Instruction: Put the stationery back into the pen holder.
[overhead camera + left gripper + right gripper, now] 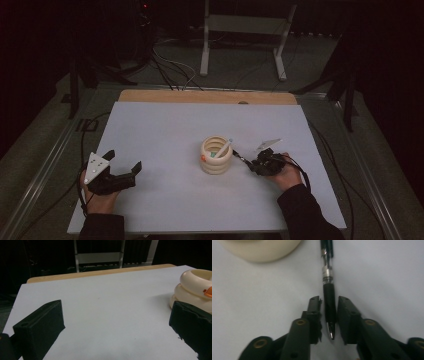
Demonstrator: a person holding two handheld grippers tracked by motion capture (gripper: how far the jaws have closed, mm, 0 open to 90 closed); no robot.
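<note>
- Dim scene; far end of the table and the floor beyond are hard to make out. The cream ringed holder is cut off at the top edge of the right gripper view and at the right edge of the left gripper view.
- A white stick-like item leans in the holder; its kind cannot be told.
- Black pen lies on the white sheet between the right gripper's jaws, tip toward the camera, barrel running ahead just beside the holder.
- Right gripper clamps the pen's grip section, pads against it.
- Right hand rests low, gripper pointing toward the holder.
- Left gripper sits well apart from the pen, jaws spread wide, nothing between; left hand rests on the sheet.
</note>
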